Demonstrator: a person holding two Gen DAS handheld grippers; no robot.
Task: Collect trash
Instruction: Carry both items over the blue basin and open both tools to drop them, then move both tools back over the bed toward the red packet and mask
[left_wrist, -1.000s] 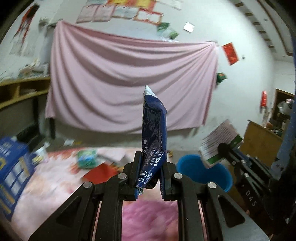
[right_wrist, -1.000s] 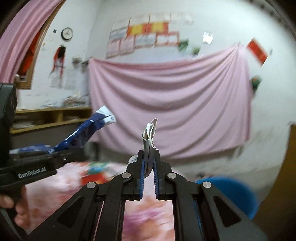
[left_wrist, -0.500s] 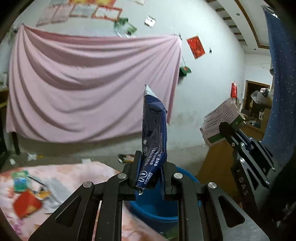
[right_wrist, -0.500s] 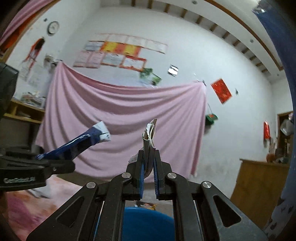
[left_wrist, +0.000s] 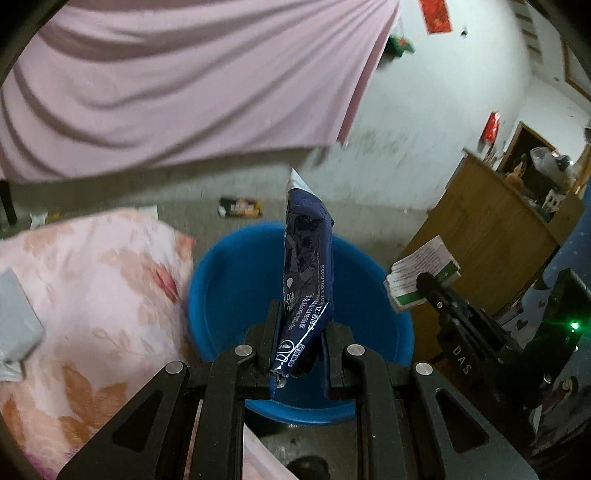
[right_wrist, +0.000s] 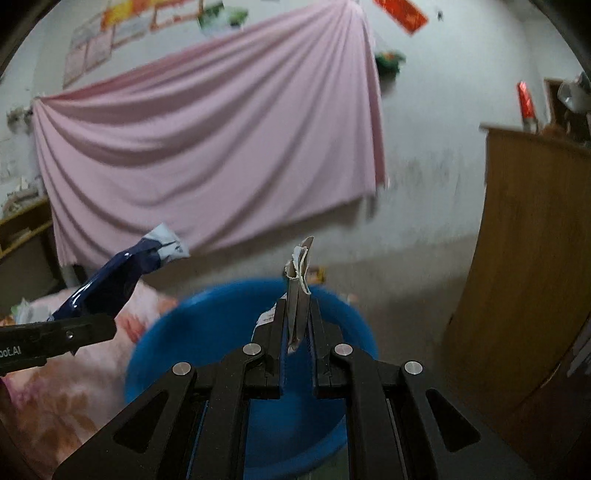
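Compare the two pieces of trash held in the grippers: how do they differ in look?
The blue wrapper is glossy dark plastic with white print; the paper leaflet is matt white with green. The blue wrapper is puffy; the paper leaflet is folded flat. Shared: each is clamped in a gripper, left and right, near the blue basin.

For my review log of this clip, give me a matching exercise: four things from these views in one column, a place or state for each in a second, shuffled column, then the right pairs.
Things:
1. dark blue wrapper
2. folded paper carton
3. blue tub
4. pink sheet

Places or states:
A. hung across the wall
B. clamped in the right gripper
C. on the floor beside the floral blanket
D. clamped in the left gripper

Pairs: 1-D, 2-B, 3-C, 4-A
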